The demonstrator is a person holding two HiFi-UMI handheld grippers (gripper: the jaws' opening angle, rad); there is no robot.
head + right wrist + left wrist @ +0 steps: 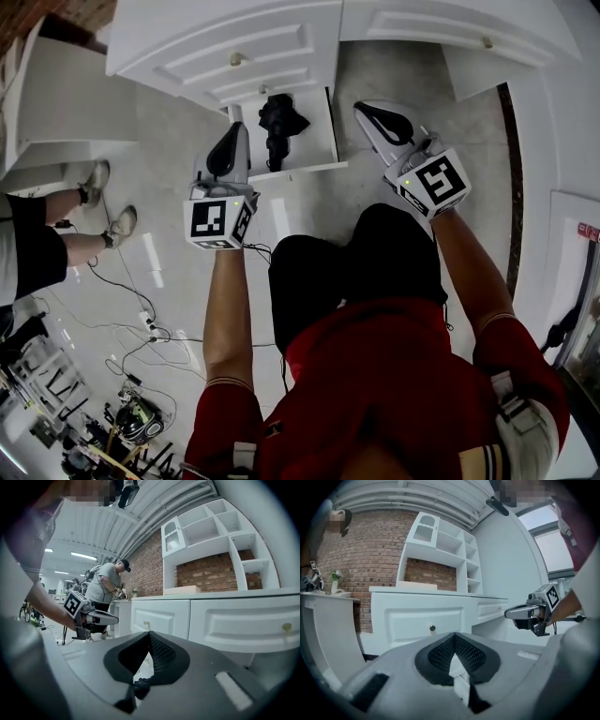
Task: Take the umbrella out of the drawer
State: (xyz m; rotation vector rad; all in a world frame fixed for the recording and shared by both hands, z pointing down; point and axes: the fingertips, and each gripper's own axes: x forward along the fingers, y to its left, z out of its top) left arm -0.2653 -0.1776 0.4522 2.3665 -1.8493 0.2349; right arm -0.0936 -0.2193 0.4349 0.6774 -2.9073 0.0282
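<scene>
**Q:** Fig. 1: what stage of the task is shown?

**A:** An early one; the drawer (298,171) stands pulled open and the umbrella (279,127) (black, folded, lying lengthwise) rests inside it, untouched; it lies just beside the tips of the left gripper (236,129), on their inner side, and farther off to the inner side of the right gripper (367,111); neither pair of jaws touches it.

**Q:** And the jaws themselves?

**A:** Left gripper: jaws closed together with nothing between them; right gripper: jaws likewise meeting at the tips and holding nothing.

**Q:** What is left to do?

**A:** By judgement, everything after the opening of the drawer: part one pair of jaws, bring them down around the umbrella, close on it, and lift it clear of the drawer.

**Q:** Is there any legible writing?

**A:** None; the cubes (220,217) on the grippers carry only black-and-white square markers; a small red label (588,231), far out beyond the right jaws, is too small to read; no brand shows.
</scene>
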